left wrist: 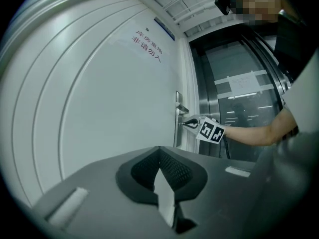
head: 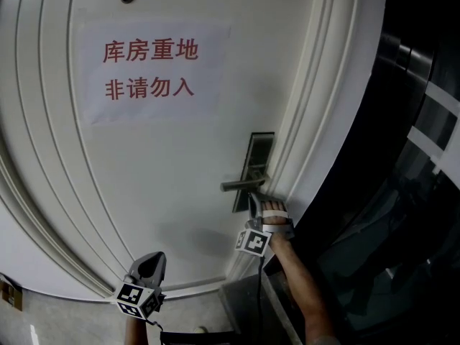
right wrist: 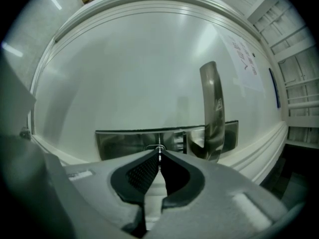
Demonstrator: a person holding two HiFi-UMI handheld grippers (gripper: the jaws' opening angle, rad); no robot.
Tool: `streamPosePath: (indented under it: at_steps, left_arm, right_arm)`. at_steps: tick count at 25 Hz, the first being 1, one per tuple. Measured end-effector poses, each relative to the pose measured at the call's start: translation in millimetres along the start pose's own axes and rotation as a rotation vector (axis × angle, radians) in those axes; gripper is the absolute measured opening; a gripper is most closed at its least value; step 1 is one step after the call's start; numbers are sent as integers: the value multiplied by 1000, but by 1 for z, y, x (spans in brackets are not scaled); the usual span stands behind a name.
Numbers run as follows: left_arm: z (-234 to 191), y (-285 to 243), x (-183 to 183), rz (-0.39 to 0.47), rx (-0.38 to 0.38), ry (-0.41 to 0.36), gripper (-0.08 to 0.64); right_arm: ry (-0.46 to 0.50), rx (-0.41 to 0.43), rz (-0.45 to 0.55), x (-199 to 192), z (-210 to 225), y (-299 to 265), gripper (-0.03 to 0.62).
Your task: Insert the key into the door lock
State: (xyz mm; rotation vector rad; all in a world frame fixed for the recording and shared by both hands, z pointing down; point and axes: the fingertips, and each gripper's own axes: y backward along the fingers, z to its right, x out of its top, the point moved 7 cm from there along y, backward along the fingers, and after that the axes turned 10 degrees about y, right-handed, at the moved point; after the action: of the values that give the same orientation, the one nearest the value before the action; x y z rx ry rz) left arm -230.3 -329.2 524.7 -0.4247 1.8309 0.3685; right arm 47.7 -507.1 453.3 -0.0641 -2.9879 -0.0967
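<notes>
A white door (head: 172,164) carries a metal lock plate (head: 259,157) with a lever handle (head: 243,185). Just below the handle, my right gripper (head: 256,201) points level at the plate. In the right gripper view, the right gripper (right wrist: 159,156) is shut on a thin metal key (right wrist: 159,151), whose tip is at the keyhole in the lock plate (right wrist: 124,142), beside the handle (right wrist: 213,108). My left gripper (head: 149,259) hangs low and left, away from the lock. The left gripper (left wrist: 159,151) is shut with nothing in it, and its view shows the right gripper (left wrist: 191,123) at the door.
A paper sign (head: 151,70) with red characters is stuck on the upper door. Raised white frame moulding (head: 316,121) runs along the door's right edge. Dark glass panels (head: 417,164) stand to the right. A person's forearm (head: 302,286) reaches up to the right gripper.
</notes>
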Motion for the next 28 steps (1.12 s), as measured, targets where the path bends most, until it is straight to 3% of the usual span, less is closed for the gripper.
streamPosePath:
  at_steps: [4, 8, 12, 22, 24, 28]
  left_arm:
    - [7, 7, 0, 2, 0, -4, 3]
    - [15, 13, -3, -7, -3, -6, 3]
    - [26, 17, -5, -12, -10, -11, 3]
    - [63, 28, -15, -22, -15, -5, 3]
    - [73, 29, -16, -24, -20, -10, 3]
    - [87, 35, -19, -22, -14, -16, 3]
  right_arm:
    - [-89, -25, 21, -2, 1, 3, 28]
    - [-181, 3, 54, -3, -5, 16, 161]
    - [-189, -11, 66, -4, -3, 29, 212]
    - [-136, -22, 87, -15, -2, 72, 213]
    - [-175, -13, 91, -20, 1, 84, 213]
    - [-357, 11, 125, -30, 11, 115, 180]
